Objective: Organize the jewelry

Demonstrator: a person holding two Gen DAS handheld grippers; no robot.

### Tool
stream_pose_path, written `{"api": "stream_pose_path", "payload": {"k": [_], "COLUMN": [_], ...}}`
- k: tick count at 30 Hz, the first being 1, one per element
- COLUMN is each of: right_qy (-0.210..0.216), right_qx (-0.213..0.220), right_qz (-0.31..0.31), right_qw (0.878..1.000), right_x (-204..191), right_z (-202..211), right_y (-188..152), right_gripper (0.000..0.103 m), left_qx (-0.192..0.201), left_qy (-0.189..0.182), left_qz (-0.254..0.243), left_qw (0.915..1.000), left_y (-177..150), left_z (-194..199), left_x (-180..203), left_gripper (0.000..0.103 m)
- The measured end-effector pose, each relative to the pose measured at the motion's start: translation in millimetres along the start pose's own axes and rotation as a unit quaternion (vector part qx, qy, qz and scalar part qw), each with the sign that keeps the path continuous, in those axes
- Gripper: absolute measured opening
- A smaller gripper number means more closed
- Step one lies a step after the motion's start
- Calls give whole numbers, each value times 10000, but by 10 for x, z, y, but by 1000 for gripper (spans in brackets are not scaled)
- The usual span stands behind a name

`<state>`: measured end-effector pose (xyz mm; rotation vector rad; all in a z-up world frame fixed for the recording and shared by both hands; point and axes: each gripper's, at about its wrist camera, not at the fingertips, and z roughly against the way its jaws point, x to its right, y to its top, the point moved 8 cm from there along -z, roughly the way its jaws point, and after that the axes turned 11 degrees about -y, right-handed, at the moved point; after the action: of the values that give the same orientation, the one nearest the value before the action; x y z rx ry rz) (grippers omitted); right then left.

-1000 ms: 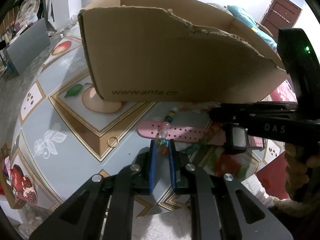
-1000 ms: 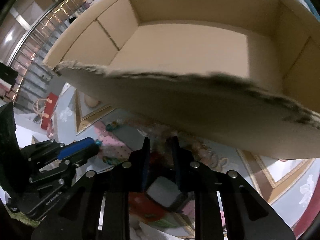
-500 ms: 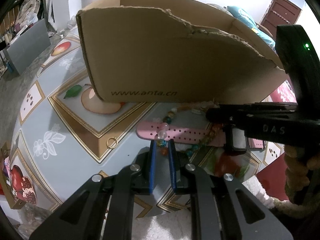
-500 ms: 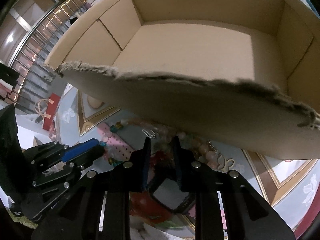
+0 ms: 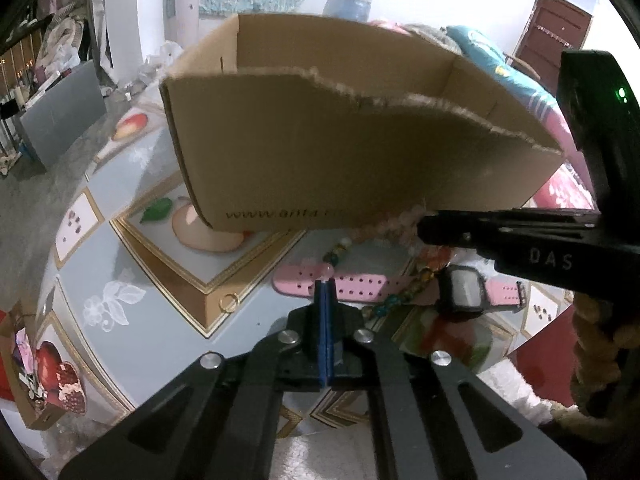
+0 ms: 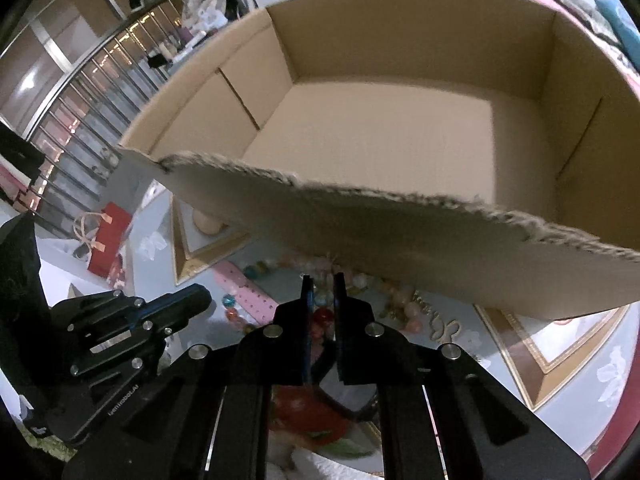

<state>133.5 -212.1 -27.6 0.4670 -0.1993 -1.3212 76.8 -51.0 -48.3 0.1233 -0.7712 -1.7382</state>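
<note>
Holding our left tongs (image 5: 324,286) clenched at lower centre of the left view, blue pads pressed together, we cannot tell whether anything is pinched between them; their tips sit over the pink watch strap (image 5: 352,286). That strap lies flat on the patterned table (image 5: 120,248), with the dark watch face (image 5: 462,294) toward the right and a multicoloured bead string (image 5: 396,300) crossing it. Our right tongs (image 6: 320,284) stand slightly parted at lower centre of the right view (a narrow gap shows), above pale pink beads (image 6: 362,280). Filling the upper frame is the cardboard box (image 6: 400,136), torn along its near edge, and a small gold ring (image 5: 231,303) rests at lower left.
</note>
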Motion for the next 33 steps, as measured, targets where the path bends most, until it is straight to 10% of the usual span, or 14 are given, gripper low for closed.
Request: {"api": "stream_pose_path", "payload": {"k": [19,26,33], "right_qy": [482,743,838], "right_qx": [1210,1533,1820], "right_qz": [482,862,1443], "right_qw": [9903,9816,9690], "right_x": [-290,-441,-660], "right_z": [913,1322,1658], "right_y": [261,440,440], "right_gripper": [7,7,7], "left_qx": [745,1046,1241], "left_qy": [-795,-1626,-2353], "left_qz": [-45,418,687], "left_qw": [9940,9802,9615], "left_y": [314,399,531], "left_z": [575,629,622], "left_x": [369,466,543], "left_gripper": [0,40,44]}}
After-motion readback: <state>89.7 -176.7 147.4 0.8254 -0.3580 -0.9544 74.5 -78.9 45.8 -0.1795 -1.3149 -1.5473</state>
